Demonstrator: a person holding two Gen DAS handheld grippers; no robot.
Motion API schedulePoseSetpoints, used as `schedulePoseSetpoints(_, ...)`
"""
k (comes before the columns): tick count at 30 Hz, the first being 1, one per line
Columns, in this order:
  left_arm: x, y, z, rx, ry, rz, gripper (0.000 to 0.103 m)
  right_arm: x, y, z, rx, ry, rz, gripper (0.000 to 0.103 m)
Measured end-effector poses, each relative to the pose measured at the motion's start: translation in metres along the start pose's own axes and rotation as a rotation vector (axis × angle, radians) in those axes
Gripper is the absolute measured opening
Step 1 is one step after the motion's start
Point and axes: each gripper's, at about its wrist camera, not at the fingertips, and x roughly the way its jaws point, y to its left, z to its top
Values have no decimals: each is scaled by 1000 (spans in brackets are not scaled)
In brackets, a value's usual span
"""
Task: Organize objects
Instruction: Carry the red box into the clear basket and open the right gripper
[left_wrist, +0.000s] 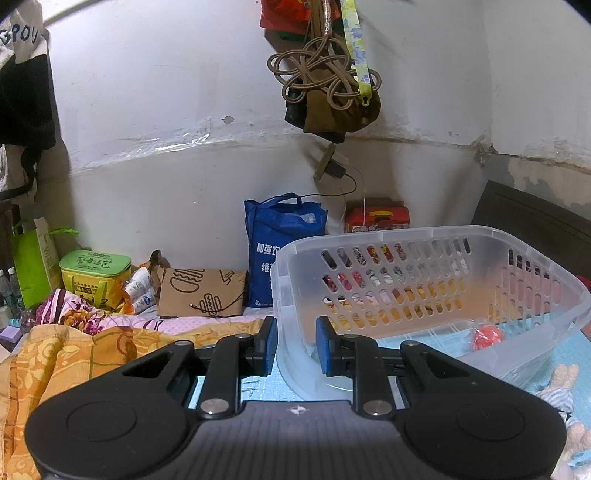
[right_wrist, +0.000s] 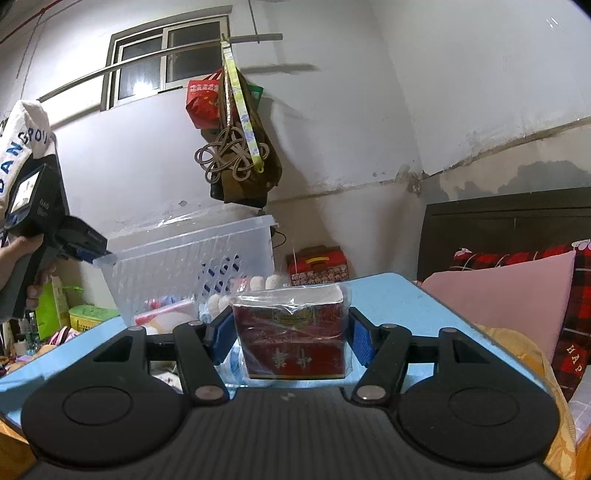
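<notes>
The right gripper (right_wrist: 291, 338) is clamped on a red box (right_wrist: 293, 341) wrapped in clear plastic, its 2 blue pads pressing the box's left and right sides. The box sits upright between the fingers, over the near part of a light blue table (right_wrist: 399, 299).

The left gripper (left_wrist: 295, 343) is closed on the near rim of a clear plastic basket (left_wrist: 424, 280), 1 blue pad outside the wall and 1 inside. In the right wrist view the basket (right_wrist: 184, 254) is tilted, its gripped side raised, with a hand (right_wrist: 18, 254) holding the left gripper's handle at the far left. A small red thing (left_wrist: 485, 336) lies inside the basket on its floor, too blurred through the plastic to identify.

Behind the basket, against the white wall, stand a blue bag (left_wrist: 275, 251) and a red carton (left_wrist: 376, 219). A brown paper bag (left_wrist: 201, 293) and a green tin (left_wrist: 94, 275) lie on the bedding to the left. A pink pillow (right_wrist: 506, 295) lies to the right of the table.
</notes>
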Motion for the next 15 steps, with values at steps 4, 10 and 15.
schedulePoseSetpoints(4,0,1,1,2,-1,0,27,3,-4,13,3,-14,12,65)
schedulePoseSetpoints(10,0,1,1,5,-2,2,27,21,-1,42,-17,-21,63,65)
schedulePoseSetpoints(15,1,0,1,2,-3,-3,27,41,13,70,-62,-32,127,65)
